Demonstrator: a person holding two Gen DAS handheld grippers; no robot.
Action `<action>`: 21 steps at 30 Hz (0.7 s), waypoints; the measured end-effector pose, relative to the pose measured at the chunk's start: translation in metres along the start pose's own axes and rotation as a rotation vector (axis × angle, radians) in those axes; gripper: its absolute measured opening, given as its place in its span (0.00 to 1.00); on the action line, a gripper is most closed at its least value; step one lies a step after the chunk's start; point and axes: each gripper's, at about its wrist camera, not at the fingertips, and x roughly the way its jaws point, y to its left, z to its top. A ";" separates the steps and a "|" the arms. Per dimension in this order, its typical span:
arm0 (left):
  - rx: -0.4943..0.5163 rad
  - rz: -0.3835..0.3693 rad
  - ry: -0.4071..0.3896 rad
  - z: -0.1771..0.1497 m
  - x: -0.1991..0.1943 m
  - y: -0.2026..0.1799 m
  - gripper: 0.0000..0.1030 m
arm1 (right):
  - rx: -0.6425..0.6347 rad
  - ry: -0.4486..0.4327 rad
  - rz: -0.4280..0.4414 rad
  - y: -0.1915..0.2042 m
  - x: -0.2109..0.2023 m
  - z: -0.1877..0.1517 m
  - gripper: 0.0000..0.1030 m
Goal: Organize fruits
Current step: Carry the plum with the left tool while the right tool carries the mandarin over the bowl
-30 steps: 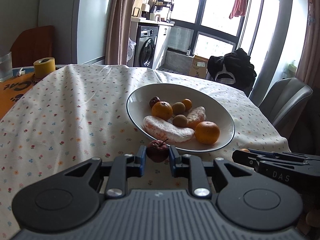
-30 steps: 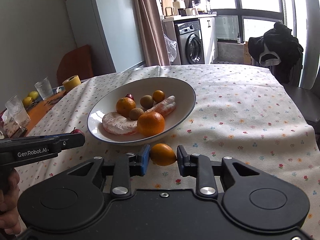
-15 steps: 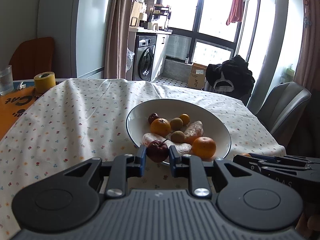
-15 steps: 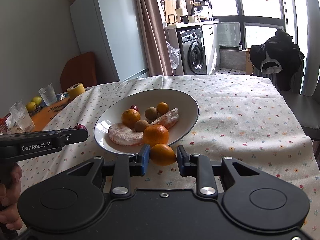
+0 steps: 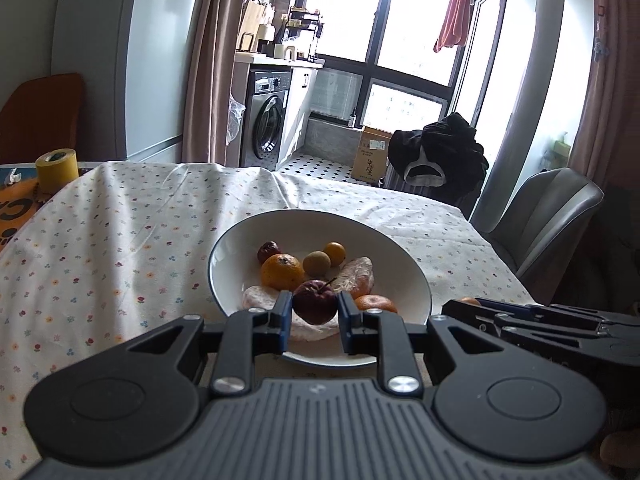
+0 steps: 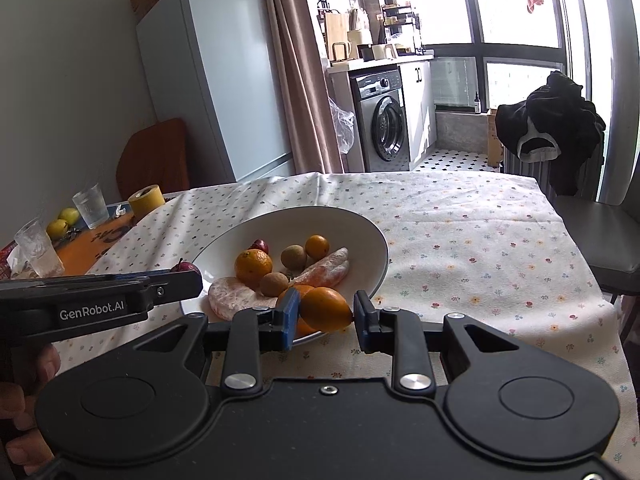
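A small dark red apple [image 5: 314, 301] sits pinched between the two blue-padded fingers of the left claw [image 5: 313, 315], its stem pointing up and to the right. Just ahead of and below that claw lies the white bowl [image 5: 404, 264], holding an orange [image 5: 281, 271], a brown round fruit [image 5: 316, 263], a small orange fruit [image 5: 334, 251], a dark red fruit [image 5: 267, 251] at the far left and peeled citrus pieces [image 5: 358, 274].

The right claw [image 6: 326, 313] squeezes an oval orange fruit [image 6: 326, 308] between its pads, over the near rim of the same bowl [image 6: 372, 236]. To its left, the left claw reaches in from the side with the apple at its tip.

The bowl rests on a flowered tablecloth [image 6: 460, 240]. Far to the left of the right claw stand a roll of yellow tape [image 6: 146, 201], two glasses [image 6: 90, 205] and two yellow-green fruits [image 6: 63, 222]. A grey chair [image 5: 548, 216] stands beyond the table's right edge.
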 end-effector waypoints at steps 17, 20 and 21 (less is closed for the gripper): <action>-0.046 0.037 0.009 0.012 0.017 0.015 0.31 | 0.005 -0.001 -0.011 -0.008 0.027 0.014 0.27; -0.036 0.056 0.006 0.013 0.018 0.017 0.35 | 0.005 -0.006 -0.008 -0.008 0.031 0.017 0.27; -0.027 0.068 0.005 0.013 0.018 0.018 0.37 | 0.008 -0.006 -0.007 -0.008 0.032 0.019 0.27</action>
